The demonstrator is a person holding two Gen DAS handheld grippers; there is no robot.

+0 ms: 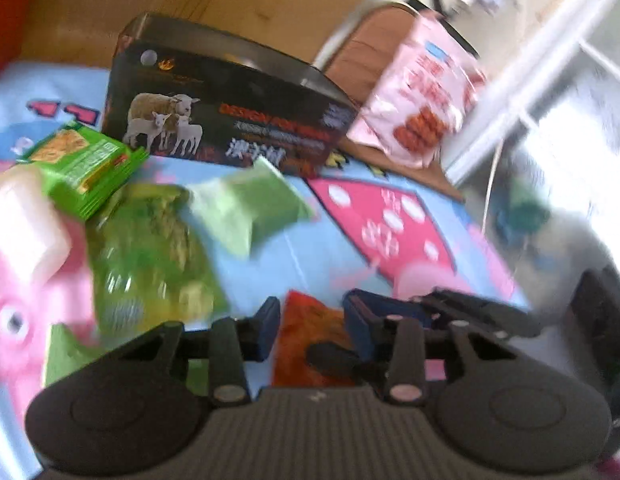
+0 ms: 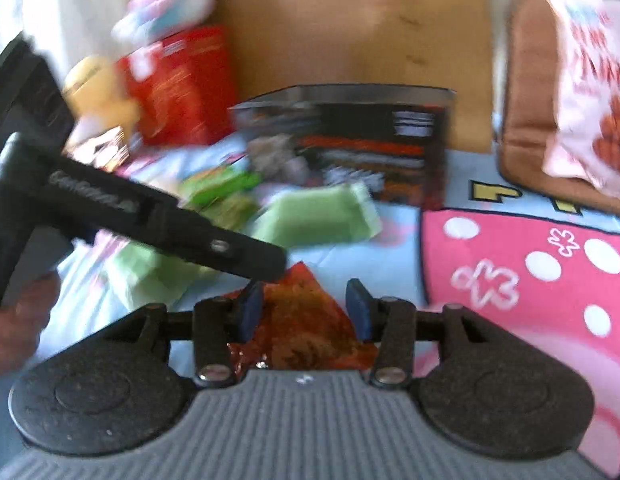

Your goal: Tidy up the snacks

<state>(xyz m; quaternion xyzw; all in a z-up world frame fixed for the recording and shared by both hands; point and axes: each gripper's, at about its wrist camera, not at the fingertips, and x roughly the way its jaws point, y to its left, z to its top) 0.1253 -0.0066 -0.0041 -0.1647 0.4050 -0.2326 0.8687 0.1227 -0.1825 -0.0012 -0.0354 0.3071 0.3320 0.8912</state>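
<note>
Orange packet point(image 2: 306, 320) lies between the open right tongs point(image 2: 304, 310). Left tongs point(image 1: 312, 326) also gape, at 9 o'clock. Close squarely on its middle.

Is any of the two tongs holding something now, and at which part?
Both tongs, left and right, stand open around the orange-red snack packet, at its pointed upper corner. Whether either touches it cannot be told.
</note>
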